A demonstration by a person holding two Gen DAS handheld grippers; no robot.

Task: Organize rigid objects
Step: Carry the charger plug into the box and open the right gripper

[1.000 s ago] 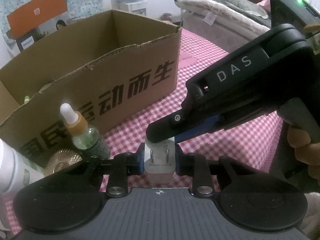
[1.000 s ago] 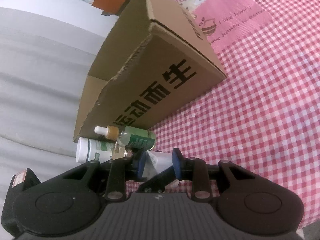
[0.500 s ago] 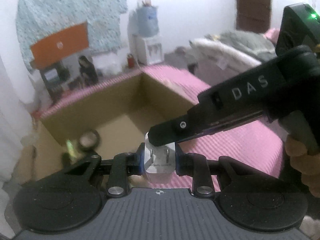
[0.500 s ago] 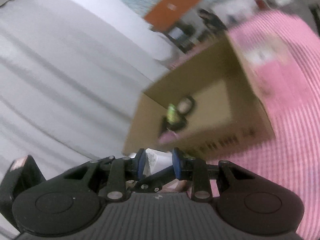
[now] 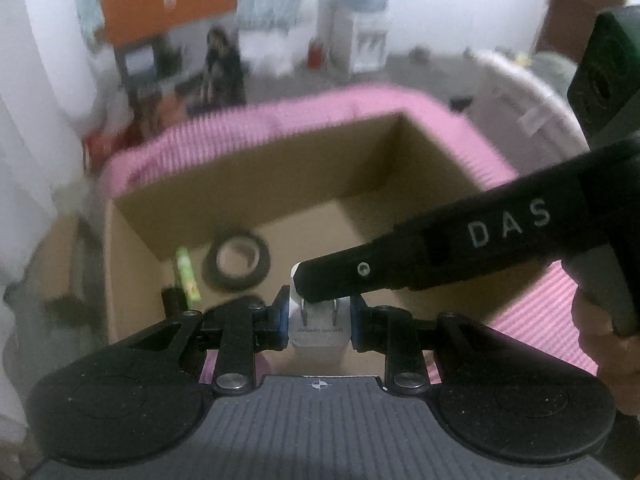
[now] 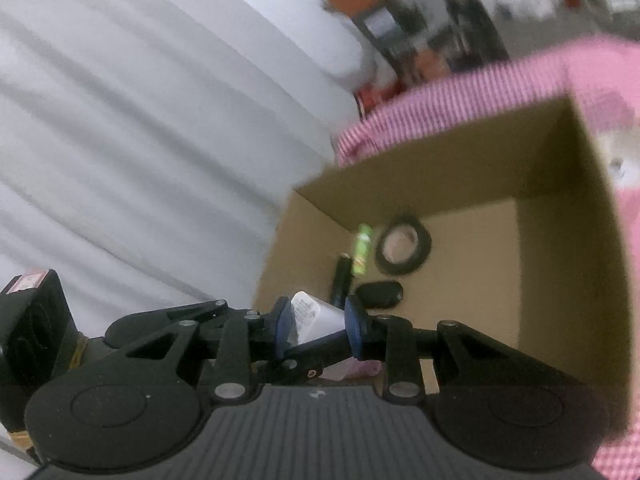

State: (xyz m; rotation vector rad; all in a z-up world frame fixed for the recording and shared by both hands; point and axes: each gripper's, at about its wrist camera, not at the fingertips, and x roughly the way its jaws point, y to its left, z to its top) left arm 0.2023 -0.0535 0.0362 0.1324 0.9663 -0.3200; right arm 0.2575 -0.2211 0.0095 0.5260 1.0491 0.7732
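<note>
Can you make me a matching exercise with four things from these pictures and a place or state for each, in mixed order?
Things:
1. white plug adapter
2. roll of tape
3. green tube
4. cardboard box

Places or states:
A. lying flat on the box floor, ring-shaped
B. open at the top, on the pink checked cloth
C. clamped by both the left claw and the right claw
D. lying in the box, left of the tape

Pairs: 1-C, 2-A, 3-D, 4-B
</note>
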